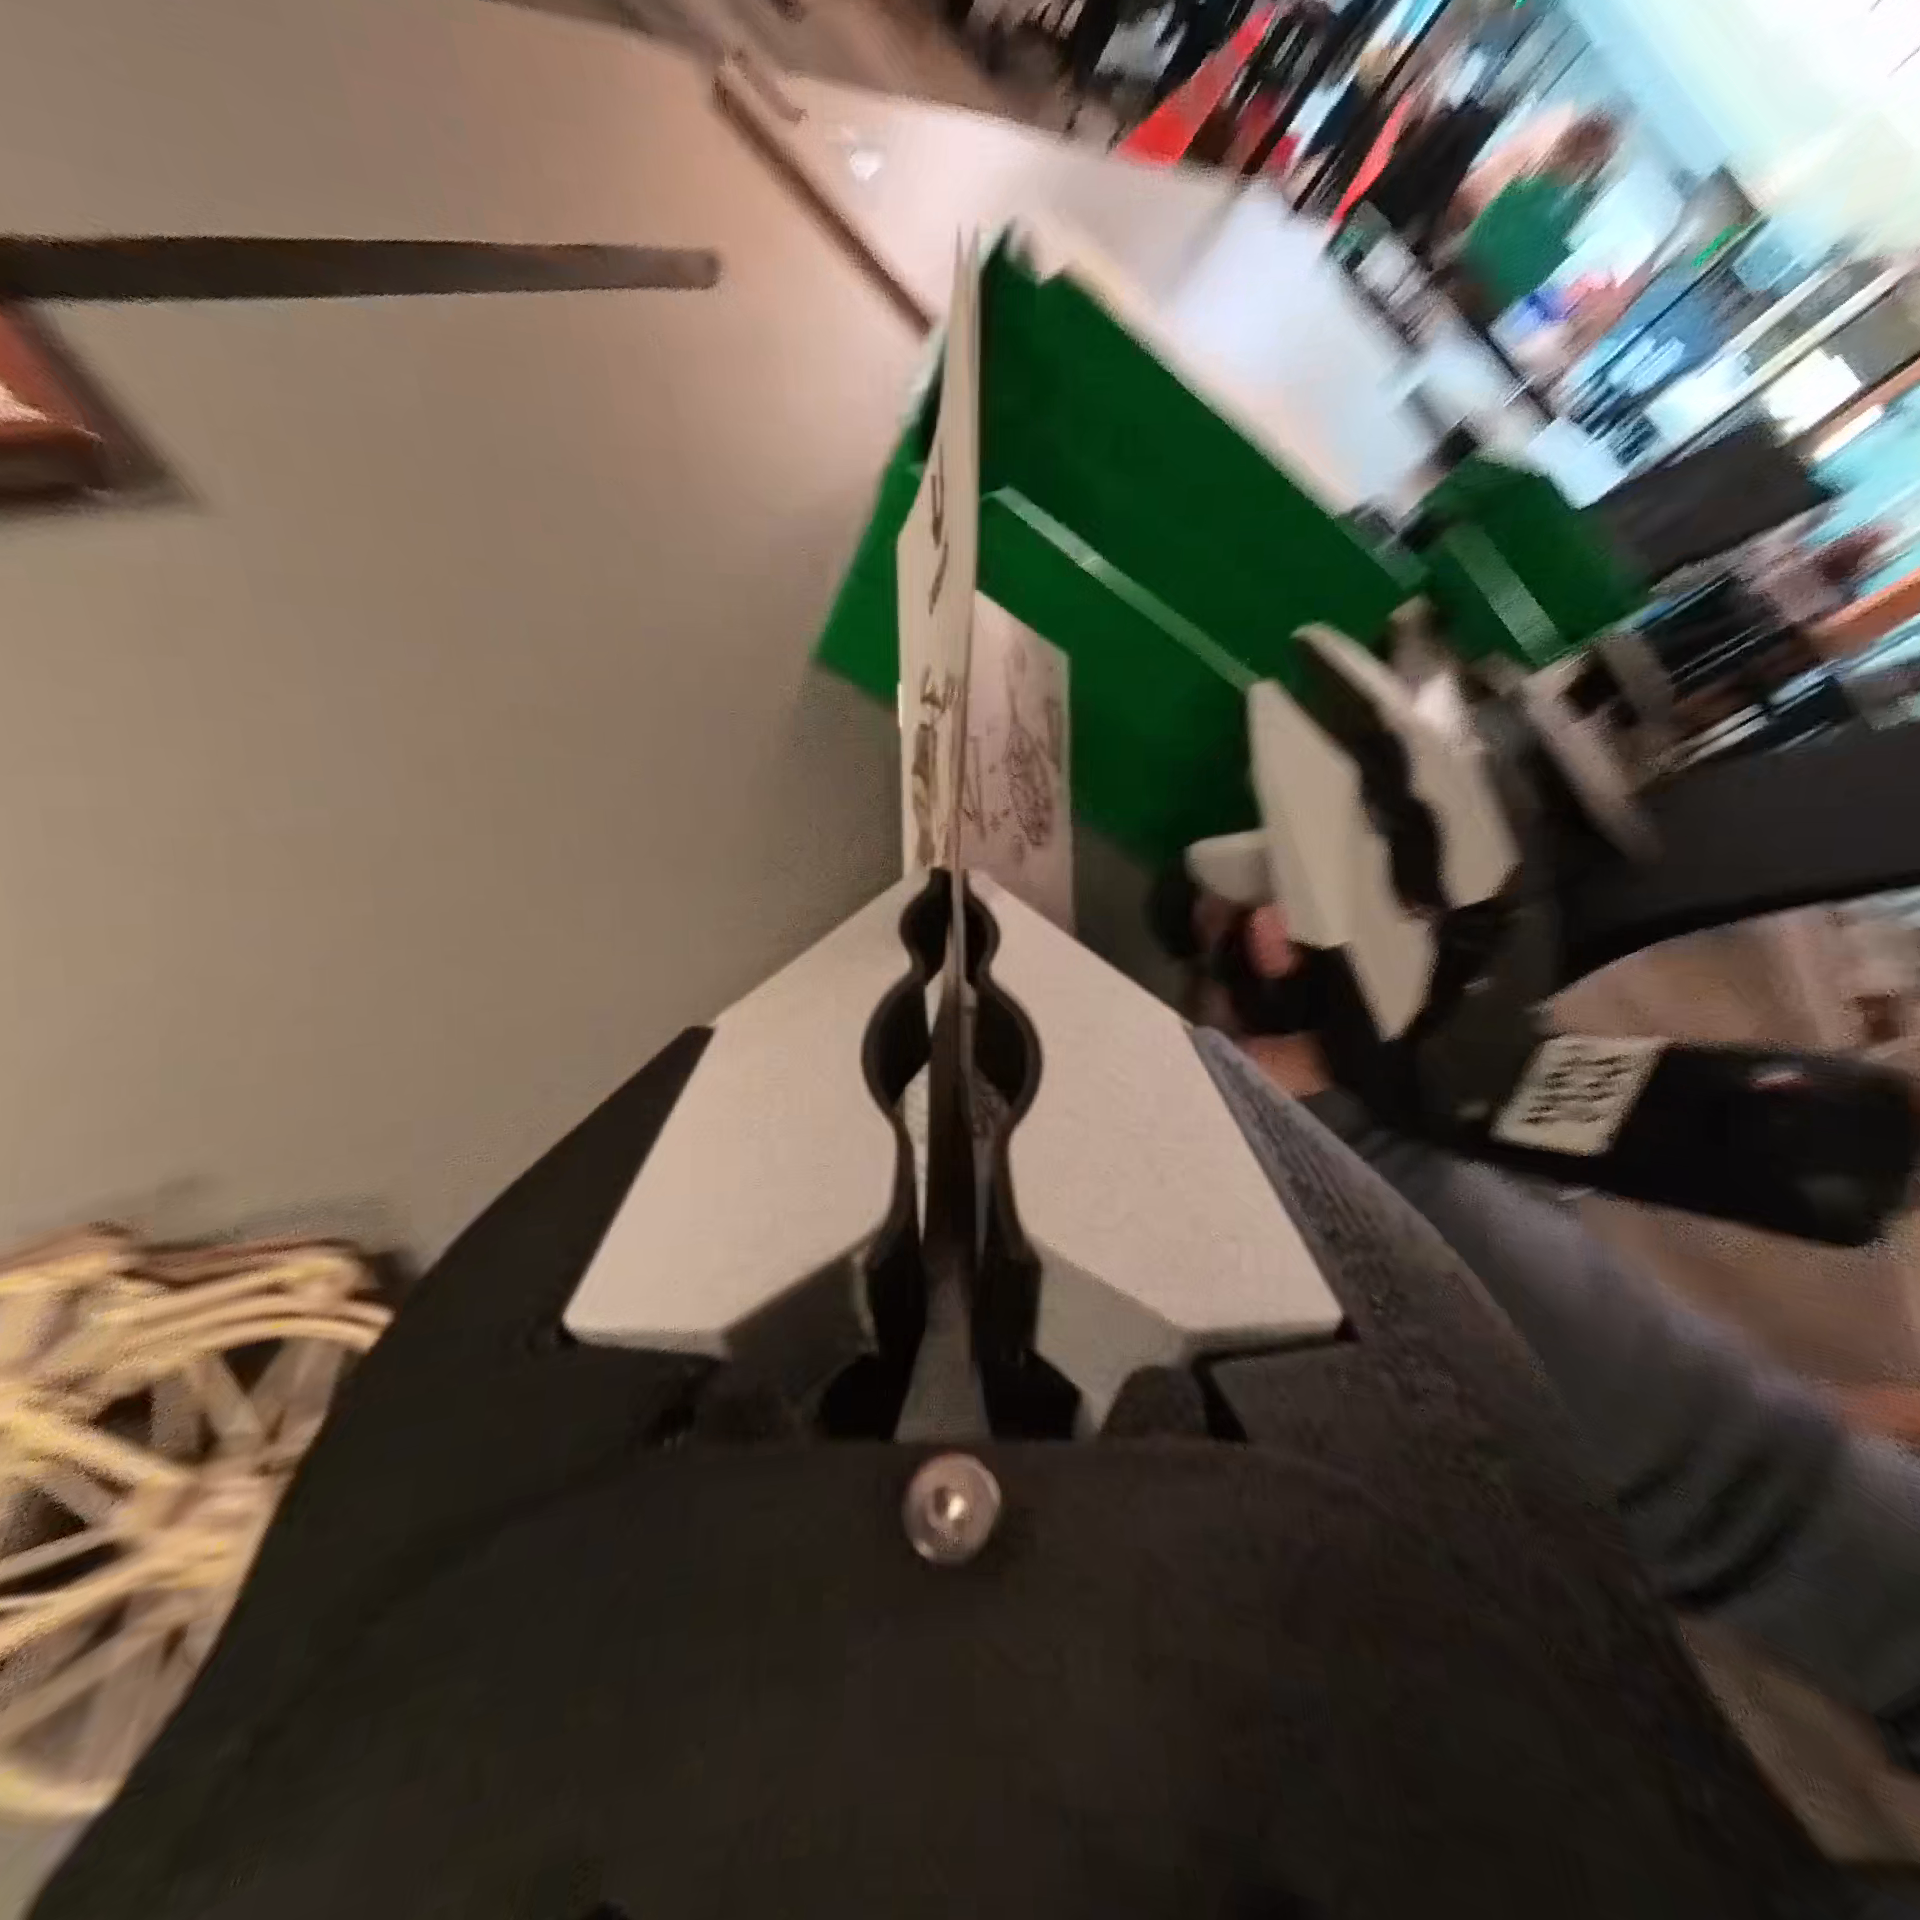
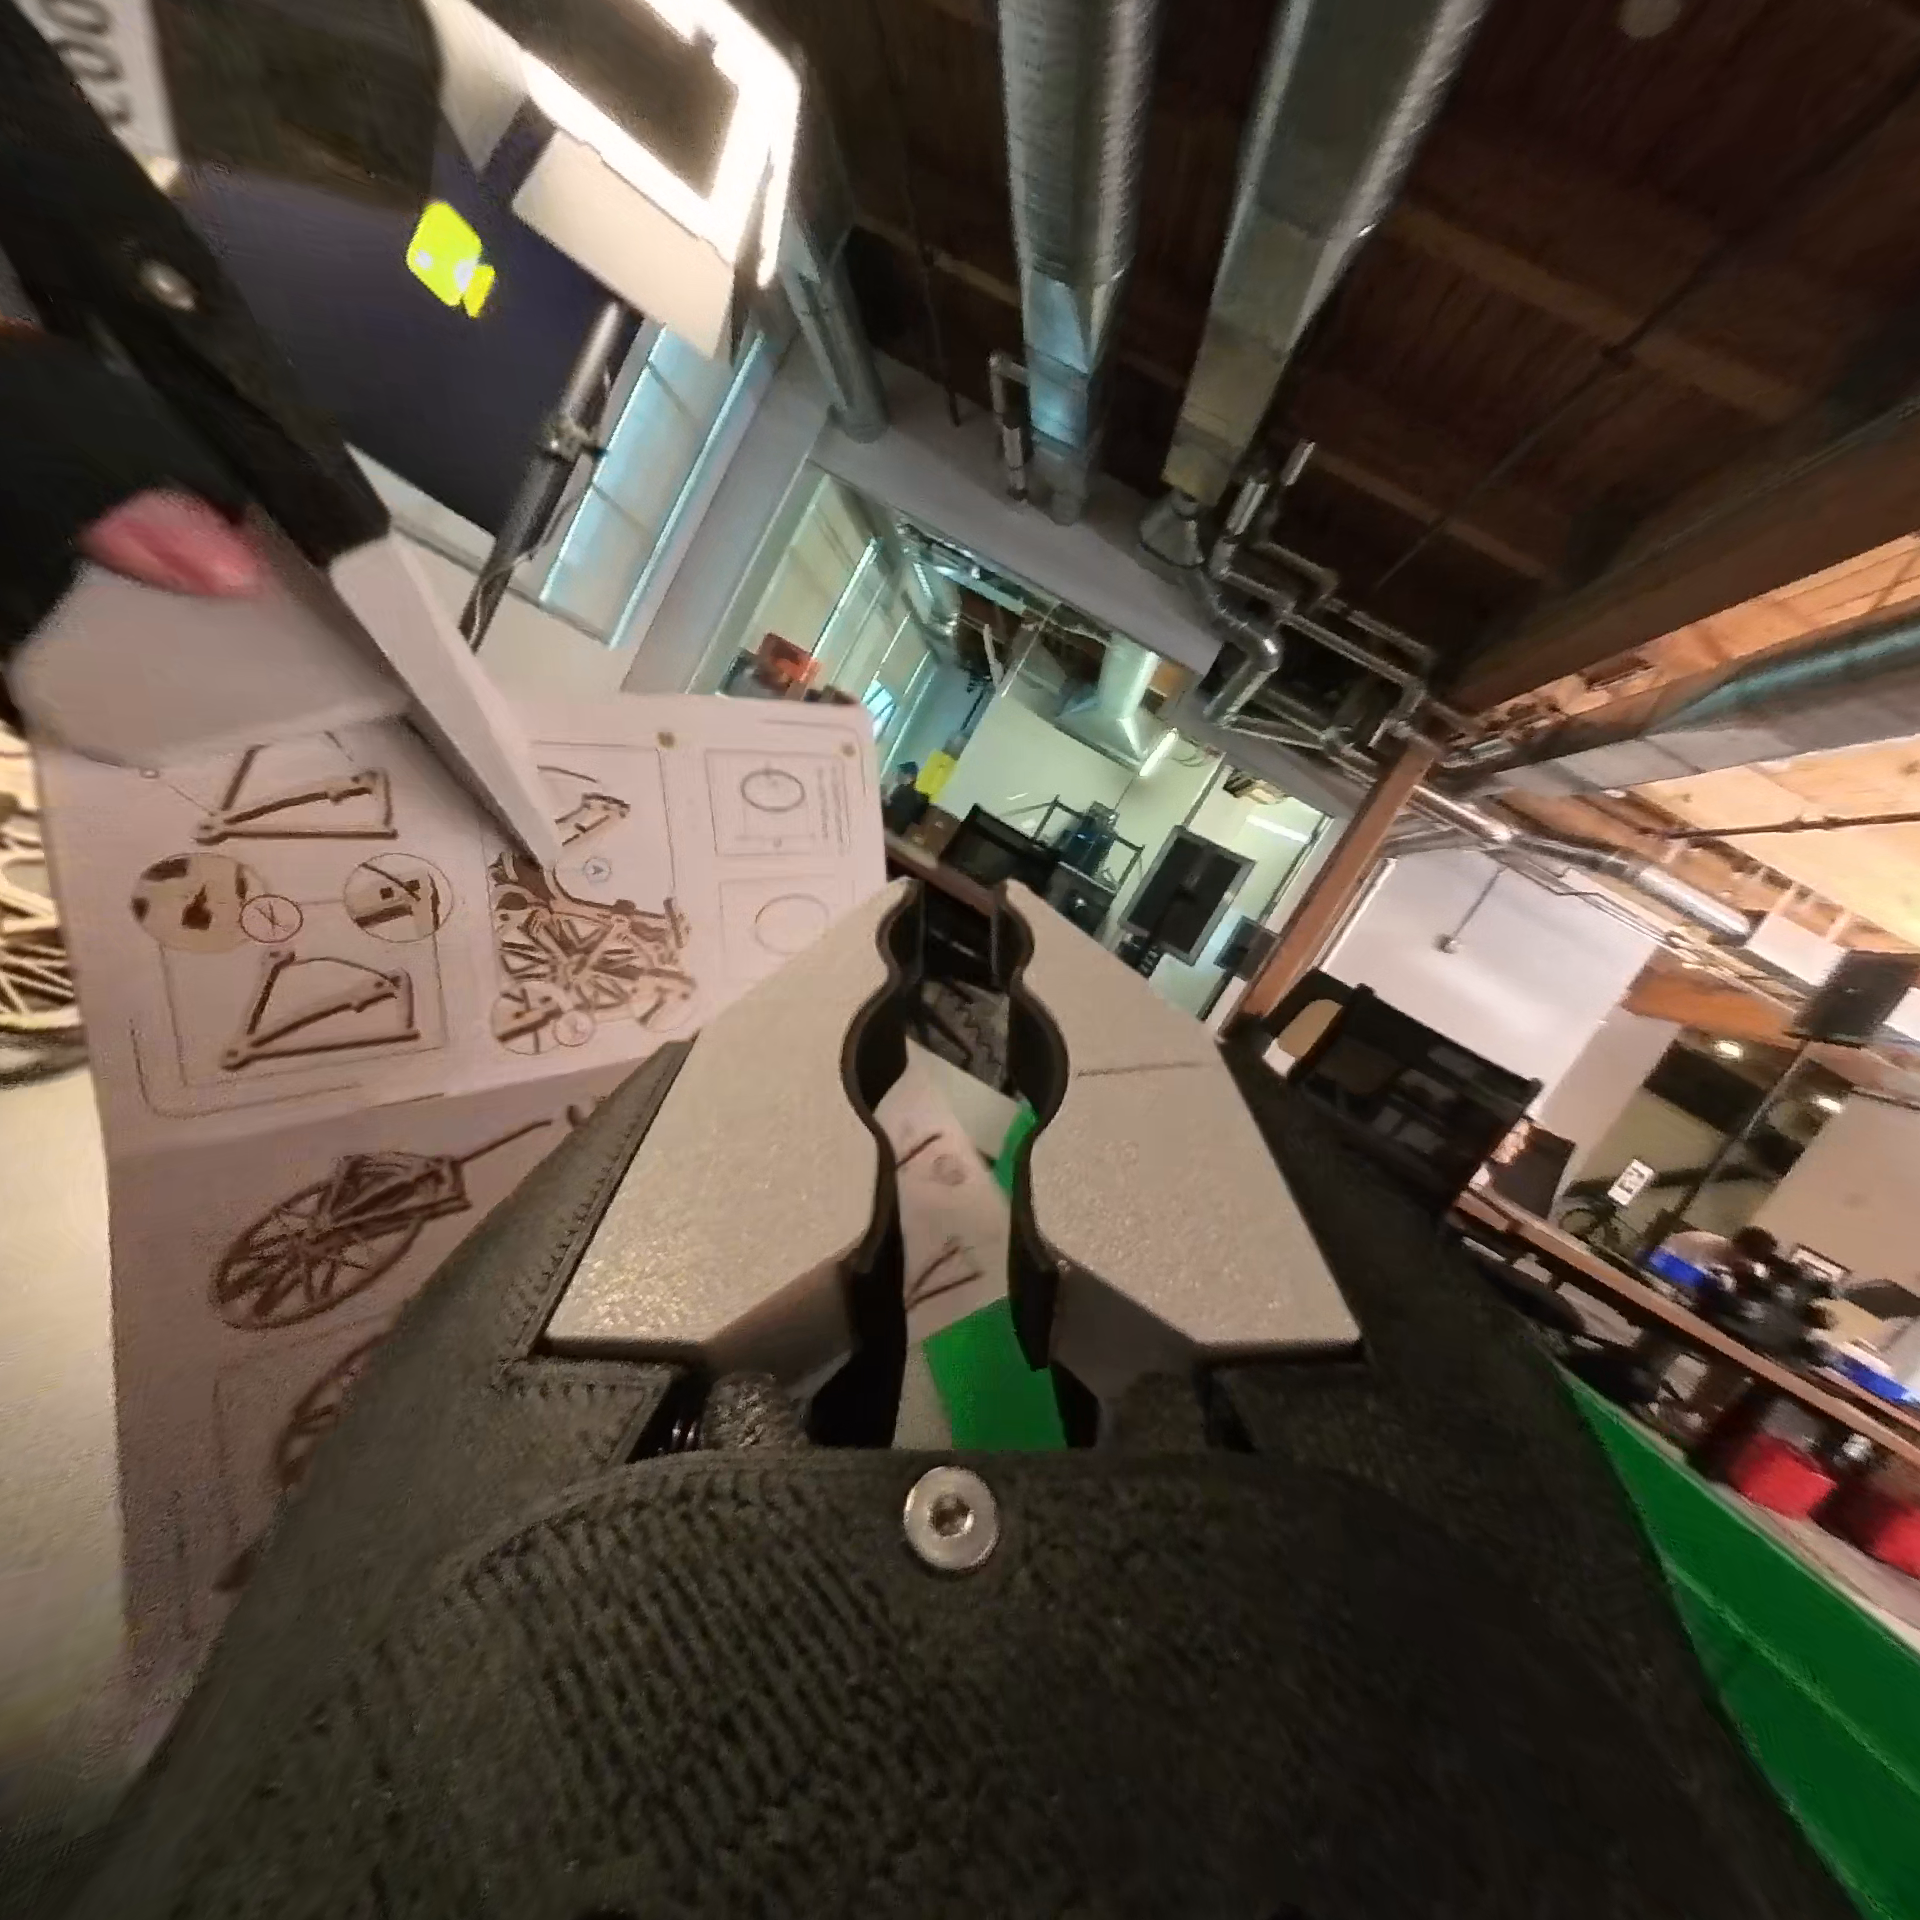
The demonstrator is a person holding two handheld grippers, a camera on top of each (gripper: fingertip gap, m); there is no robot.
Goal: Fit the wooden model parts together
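Note:
My left gripper [image 1: 951,883] is shut on a white instruction sheet [image 1: 940,582] printed with drawings of wooden model parts; I see the sheet edge-on, rising from the jaws. In the right wrist view the same sheet [image 2: 343,935] shows its face, with the left gripper's fingers [image 2: 488,769] clamped on it from the upper left. My right gripper [image 2: 961,894] is open with a narrow gap, and only the room shows between its tips. It also appears in the left wrist view [image 1: 1304,670], to the right of the sheet and apart from it. Pale wooden model parts [image 1: 156,1382] lie at the lower left.
A green board [image 1: 1143,520] stands behind the sheet, and green also shows in the right wrist view [image 2: 1766,1558]. A wooden wheel [image 2: 31,935] is at the left edge. A gloved hand [image 2: 104,468] holds the left gripper. Workshop tables and shelves lie farther off. The grippers' ends are close to 9 centimetres from one another.

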